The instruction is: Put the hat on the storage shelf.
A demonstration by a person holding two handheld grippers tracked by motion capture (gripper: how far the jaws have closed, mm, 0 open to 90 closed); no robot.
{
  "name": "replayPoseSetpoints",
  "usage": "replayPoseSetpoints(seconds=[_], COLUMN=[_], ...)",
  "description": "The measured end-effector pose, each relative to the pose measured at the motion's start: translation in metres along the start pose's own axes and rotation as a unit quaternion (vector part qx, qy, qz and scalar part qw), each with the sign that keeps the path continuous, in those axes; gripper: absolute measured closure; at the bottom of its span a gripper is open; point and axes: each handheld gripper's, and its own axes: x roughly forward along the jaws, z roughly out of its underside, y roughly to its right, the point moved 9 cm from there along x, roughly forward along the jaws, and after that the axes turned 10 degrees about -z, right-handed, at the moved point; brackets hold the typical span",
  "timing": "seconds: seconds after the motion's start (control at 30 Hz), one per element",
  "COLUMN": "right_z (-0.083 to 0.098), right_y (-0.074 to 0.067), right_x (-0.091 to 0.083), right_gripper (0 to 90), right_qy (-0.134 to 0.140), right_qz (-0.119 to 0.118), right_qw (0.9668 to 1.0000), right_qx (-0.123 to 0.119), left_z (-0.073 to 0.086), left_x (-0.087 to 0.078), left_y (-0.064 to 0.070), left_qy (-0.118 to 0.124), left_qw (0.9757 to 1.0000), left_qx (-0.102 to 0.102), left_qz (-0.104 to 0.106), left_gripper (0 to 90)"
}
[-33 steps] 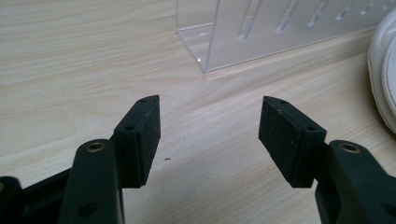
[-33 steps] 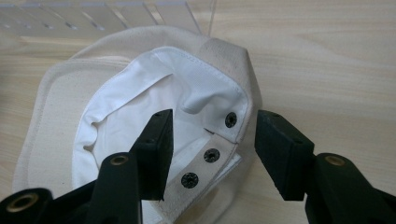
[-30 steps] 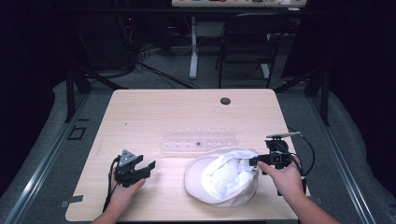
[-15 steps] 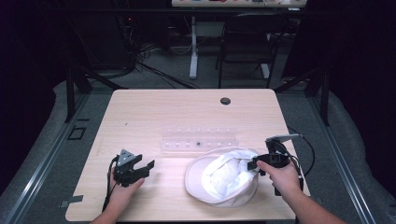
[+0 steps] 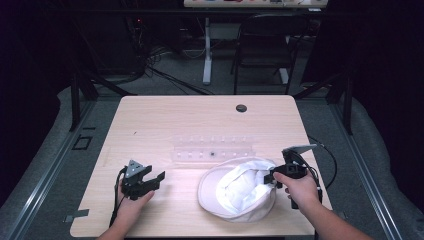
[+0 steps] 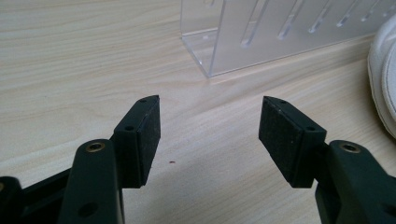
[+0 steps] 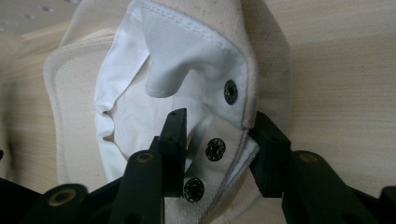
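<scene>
A white cap (image 5: pixel 235 192) lies upside down on the wooden table (image 5: pixel 200 120), its lining facing up. My right gripper (image 5: pixel 268 178) is at the cap's right rim. In the right gripper view the gripper (image 7: pixel 217 126) is open and straddles the cap's (image 7: pixel 177 51) back strap with its black snaps (image 7: pixel 215 149). One jaw is inside the cap and the other is against the outside. My left gripper (image 5: pixel 154 180) rests low at the front left, open and empty (image 6: pixel 210 116). It sits apart from the cap, whose edge (image 6: pixel 385 79) shows at the right of the left gripper view.
A clear acrylic rack (image 5: pixel 212 148) with a row of slots stands just behind the cap, and its near corner (image 6: pixel 280 32) is ahead of my left gripper. A dark grommet hole (image 5: pixel 241 108) sits near the table's back edge. A chair (image 5: pixel 270 35) and cables lie beyond the table.
My right gripper has moved left and slightly toward me, from beside the cap onto its right rim. The left gripper has stayed put.
</scene>
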Motion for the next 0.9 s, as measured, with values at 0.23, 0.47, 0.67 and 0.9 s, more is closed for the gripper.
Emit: replayPoseSetpoints(seconds=[0.23, 0.47, 0.67, 0.9], right_z=[-0.001, -0.005, -0.009, -0.01], right_y=[-0.001, -0.005, -0.007, -0.008], right_x=[-0.007, -0.014, -0.021, -0.027], right_gripper=[70.7, 72.6, 73.6, 76.1], right_qy=[-0.004, -0.007, -0.027, -0.058], right_qz=[0.009, 0.045, 0.074, 0.109], right_qw=[0.9999, 0.9982, 0.9954, 0.9892], right_qx=[-0.009, -0.041, -0.054, -0.079], left_z=[0.0, 0.001, 0.0, 0.0], left_x=[0.0, 0.0, 0.0, 0.0], left_y=[0.0, -0.001, -0.001, -0.001], left_qy=[0.0, -0.002, -0.002, -0.002], left_qw=[1.0, 1.0, 1.0, 1.0], left_qx=[-0.002, -0.002, -0.003, -0.003], left_qz=[-0.001, -0.002, -0.002, -0.003], left_gripper=[39.2, 39.2, 39.2, 39.2])
